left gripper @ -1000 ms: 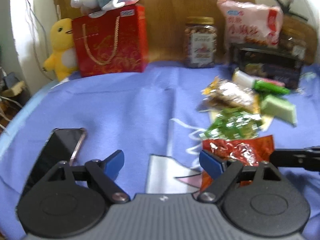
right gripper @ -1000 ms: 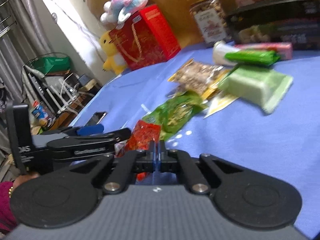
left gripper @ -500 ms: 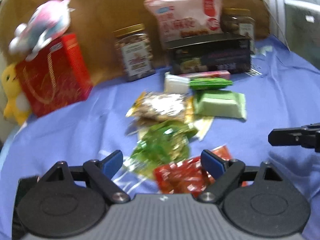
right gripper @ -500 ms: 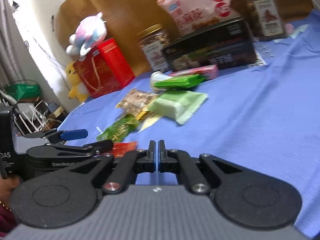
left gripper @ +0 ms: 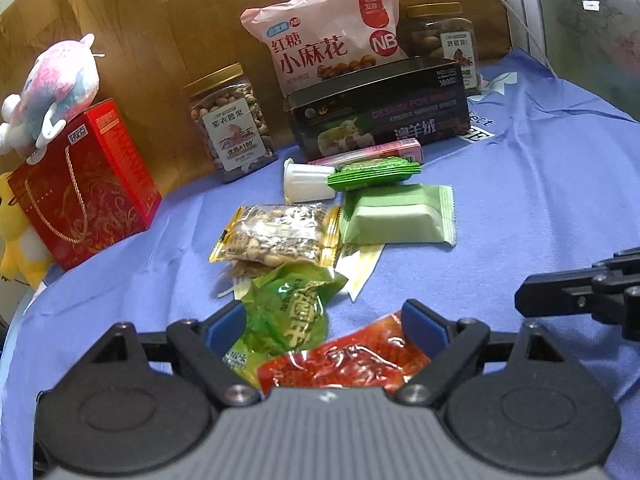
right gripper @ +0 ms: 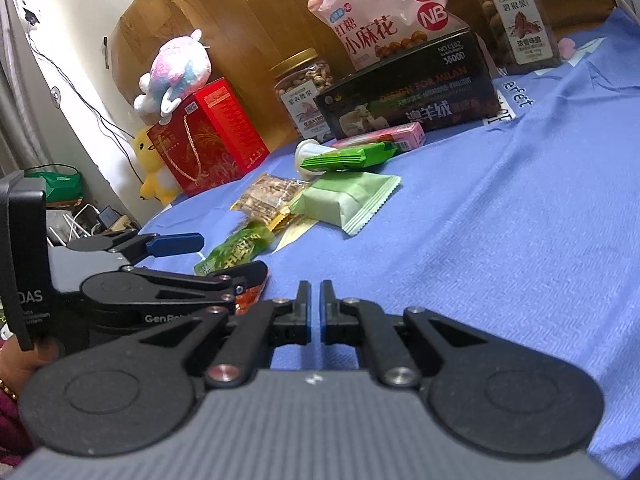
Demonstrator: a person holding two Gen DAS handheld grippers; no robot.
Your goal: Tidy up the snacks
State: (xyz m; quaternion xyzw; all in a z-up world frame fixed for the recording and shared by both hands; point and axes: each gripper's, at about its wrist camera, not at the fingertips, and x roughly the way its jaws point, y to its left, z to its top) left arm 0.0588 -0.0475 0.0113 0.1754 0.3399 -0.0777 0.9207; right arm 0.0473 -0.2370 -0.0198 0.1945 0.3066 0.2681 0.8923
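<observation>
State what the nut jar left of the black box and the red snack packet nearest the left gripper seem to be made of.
Nut jar: probably clear plastic, since the nuts show through, with a shiny gold lid. Red snack packet: glossy, crinkled plastic film that catches highlights.

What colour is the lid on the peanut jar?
Gold; the peanut jar's lid shows best in the left wrist view.

You can read "NB" in a white circle and "小麻花" in red on the pink bag point(left gripper: 332, 36), and "DESIGN FOR MILAN", "NO L102" and "38000" on the black box point(right gripper: 412, 92). The blue cloth point(right gripper: 520, 216) carries "erfect" near that box. On the left gripper point(right gripper: 224, 260) you can make out "GenRob" and "DAS"; the jar labels stay too small to read surely.
</observation>
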